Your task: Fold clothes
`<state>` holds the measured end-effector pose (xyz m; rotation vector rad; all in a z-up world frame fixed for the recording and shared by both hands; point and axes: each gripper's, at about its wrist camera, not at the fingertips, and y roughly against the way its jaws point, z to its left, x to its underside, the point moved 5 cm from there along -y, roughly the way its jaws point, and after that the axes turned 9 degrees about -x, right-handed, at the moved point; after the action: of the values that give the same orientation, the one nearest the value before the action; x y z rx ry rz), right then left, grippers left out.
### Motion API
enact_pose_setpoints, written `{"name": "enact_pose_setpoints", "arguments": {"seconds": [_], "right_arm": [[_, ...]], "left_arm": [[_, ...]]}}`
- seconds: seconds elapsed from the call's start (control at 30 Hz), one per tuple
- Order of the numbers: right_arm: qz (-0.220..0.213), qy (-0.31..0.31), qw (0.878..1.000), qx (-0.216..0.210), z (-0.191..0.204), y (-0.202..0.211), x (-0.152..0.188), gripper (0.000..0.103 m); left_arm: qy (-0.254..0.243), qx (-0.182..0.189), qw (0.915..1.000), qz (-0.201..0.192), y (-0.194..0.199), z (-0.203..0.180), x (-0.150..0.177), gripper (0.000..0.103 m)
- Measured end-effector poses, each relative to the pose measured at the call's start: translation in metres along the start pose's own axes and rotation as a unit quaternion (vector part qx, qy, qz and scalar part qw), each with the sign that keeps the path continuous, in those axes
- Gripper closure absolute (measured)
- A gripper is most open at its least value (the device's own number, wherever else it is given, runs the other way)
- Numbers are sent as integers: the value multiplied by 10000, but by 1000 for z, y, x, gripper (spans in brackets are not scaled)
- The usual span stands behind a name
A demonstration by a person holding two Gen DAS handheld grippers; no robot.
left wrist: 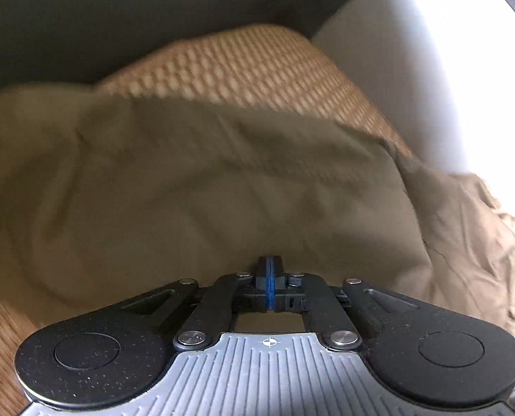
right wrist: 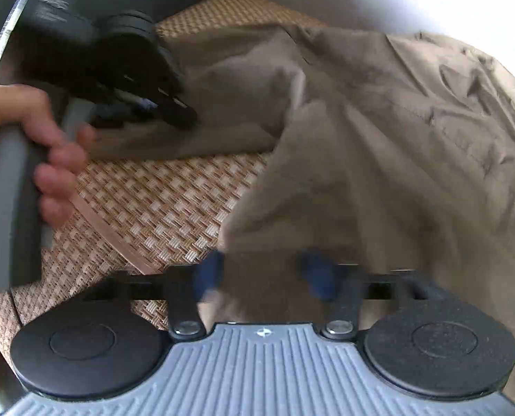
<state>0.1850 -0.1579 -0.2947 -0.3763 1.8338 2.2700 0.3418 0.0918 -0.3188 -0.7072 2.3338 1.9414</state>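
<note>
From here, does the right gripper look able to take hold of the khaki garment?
Probably yes: the right gripper has its jaws apart with the khaki garment bunched between them; nothing blocks it.

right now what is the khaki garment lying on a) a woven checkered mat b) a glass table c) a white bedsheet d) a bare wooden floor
a, the khaki garment lies on a woven checkered mat, whose tan and cream weave shows beside and beyond the cloth in both wrist views.
</note>
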Motion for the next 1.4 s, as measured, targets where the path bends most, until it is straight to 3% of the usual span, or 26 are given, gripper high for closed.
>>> {"name": "enact_pose_setpoints", "arguments": {"seconds": [0.03, 0.1, 0.13, 0.2, 0.27, 0.3, 0.33, 0.4, 0.53, 0.63, 0.73, 0.8, 0.87, 0.9, 0.93, 1.1, 1.2, 1.27, 1.3, 1.4], "right_arm": [[-36, -131, 9999, -51, -3, 3, 0, 84], [-109, -394, 9990, -152, -10, 9, 1, 89], [-146, -525, 9983, -202, -14, 12, 1, 89], [-208, -691, 9970, -277, -19, 17, 3, 89], [-245, -934, 9947, -360, -25, 18, 5, 89], [-253, -1015, 9938, -382, -25, 20, 4, 89], [-259, -1059, 9933, -394, -25, 23, 3, 89], [-319, -1084, 9928, -393, -24, 28, 1, 90], [-479, -1149, 9915, -369, -25, 38, -1, 93], [-588, -1182, 9906, -369, -25, 47, -2, 96], [-698, -1195, 9897, -366, -25, 54, -4, 99], [-735, -1166, 9898, -361, -25, 56, -5, 100], [-764, -1160, 9896, -363, -26, 59, -5, 100], [-778, -1158, 9895, -365, -27, 60, -6, 100], [-788, -1157, 9895, -371, -27, 61, -6, 101], [-779, -1078, 9902, -419, -28, 60, -3, 101], [-787, -965, 9908, -524, -23, 54, -1, 99], [-646, -868, 9911, -777, -15, 42, 1, 85], [-500, -856, 9906, -945, -11, 35, 2, 70], [-269, -842, 9881, -1255, -3, 26, 8, 67]], "left_arm": [[-44, -107, 9999, -57, -1, 5, -9, 103], [-4, -216, 9997, -76, -2, 18, -25, 103], [46, -137, 9999, -32, 1, 23, -32, 103], [-29, 445, 9989, 165, 6, 20, -39, 103], [-691, 764, 9941, 346, 19, 11, -29, 81], [-1207, 717, 9897, 291, 26, 7, -21, 73], [-1853, 549, 9811, 125, 33, 1, -9, 63], [-2932, 416, 9551, -58, 39, -11, 15, 48], [-4480, 211, 8932, -314, 32, -39, 55, 43], [-5077, -38, 8594, -608, 17, -55, 68, 39], [-5407, -202, 8377, -739, 7, -65, 76, 36], [-5448, -311, 8325, -954, -4, -70, 76, 28], [-5345, -275, 8388, -998, -8, -70, 69, 53], [-5229, -225, 8460, -1015, -8, -70, 63, 96], [-5212, -334, 8457, -1095, -9, -71, 58, 103], [-5072, -561, 8398, -1853, 3, -76, 27, 103], [-5289, -697, 8174, -2174, 0, -83, 18, 103], [-5499, -873, 7999, -2238, -13, -86, 15, 103], [-5570, -956, 7973, -2120, -20, -86, 14, 101], [-5688, -1026, 7957, -1814, -32, -84, 12, 94]]}}
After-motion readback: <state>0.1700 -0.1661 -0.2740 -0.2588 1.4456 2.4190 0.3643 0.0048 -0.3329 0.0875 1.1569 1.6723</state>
